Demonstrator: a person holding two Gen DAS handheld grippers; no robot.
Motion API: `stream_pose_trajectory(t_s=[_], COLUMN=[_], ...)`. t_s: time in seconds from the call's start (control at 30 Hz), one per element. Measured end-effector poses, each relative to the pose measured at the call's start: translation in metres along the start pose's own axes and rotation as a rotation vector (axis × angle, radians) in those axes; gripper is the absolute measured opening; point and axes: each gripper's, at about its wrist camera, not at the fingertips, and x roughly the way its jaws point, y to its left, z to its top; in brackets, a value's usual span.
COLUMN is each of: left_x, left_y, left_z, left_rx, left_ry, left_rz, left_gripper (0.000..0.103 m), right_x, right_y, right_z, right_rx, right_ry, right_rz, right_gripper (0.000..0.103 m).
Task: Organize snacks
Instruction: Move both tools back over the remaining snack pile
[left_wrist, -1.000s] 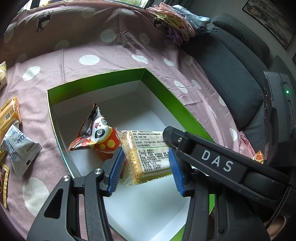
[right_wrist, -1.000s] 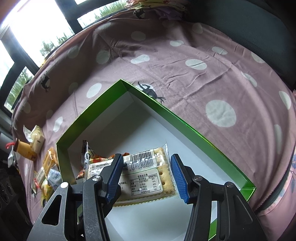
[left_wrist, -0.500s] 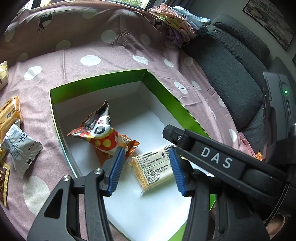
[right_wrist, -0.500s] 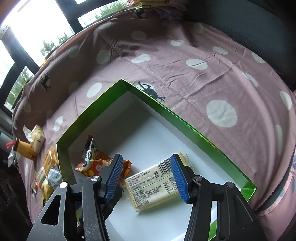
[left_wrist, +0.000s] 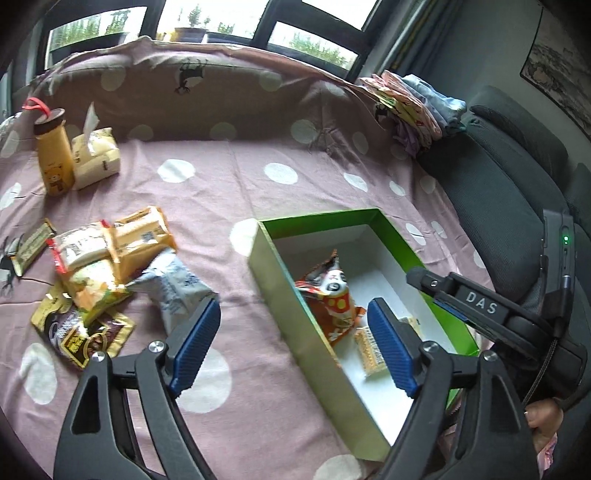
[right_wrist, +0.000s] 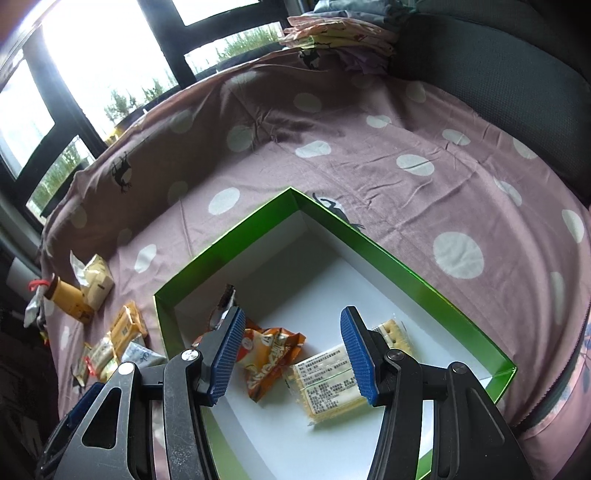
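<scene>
Left wrist view: green box (left_wrist: 280, 291) on a dotted pink sheet (left_wrist: 229, 173), snack pile to its left, both tools empty.

Left gripper (left_wrist: 291, 343) hangs released above the box's near wall, its jaws having just been opening, with nothing between them; its right pad covers most of the cracker packet (left_wrist: 369, 350), so only a strip of it shows. A panda-print snack bag (left_wrist: 332, 299) lies beside the packet on the white floor. Loose packets (left_wrist: 110, 266) overlap in a heap outside the box, their print too blurred to read. In the right wrist view, the right gripper (right_wrist: 291, 354) hovers unclenched over the same box (right_wrist: 406, 269), pads clear of everything; the cracker packet (right_wrist: 328, 387) lies partly behind its right pad and the snack bag (right_wrist: 269, 354) partly behind the left one. A bear-print bottle (left_wrist: 53, 158) and tissue pack (left_wrist: 96, 157) stand well apart.
</scene>
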Motion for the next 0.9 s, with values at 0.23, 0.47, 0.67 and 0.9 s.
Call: stream_pose_trajectory(t_s=[0.23, 0.47, 0.67, 0.9], left_x=[-0.044, -0.058, -0.049, -0.024], left_y=[0.078, 0.158, 0.196, 0.204], left_z=[-0.011, -0.024, -0.032, -0.041], left_rx=[-0.123, -0.305, -0.436, -0.426], left_ry=[-0.105, -0.114, -0.031, 0.094], left_rz=[0.218, 0.323, 0.215, 0.263], left_gripper=[0.096, 0.096, 0.096, 0.088], right_x=[-0.003, 0.005, 0.021, 0.064], right_y=[0.042, 0.087, 0.140, 0.198], right_z=[-0.008, -0.021, -0.046, -0.080], right_rx=[-0.101, -0.202, -0.318, -0.356], right_ry=[-0.026, 0.000, 0.112, 0.292], right_rz=[0.023, 0.123, 0.338, 0.487], right_gripper=[0.061, 0.063, 0.073, 0.073])
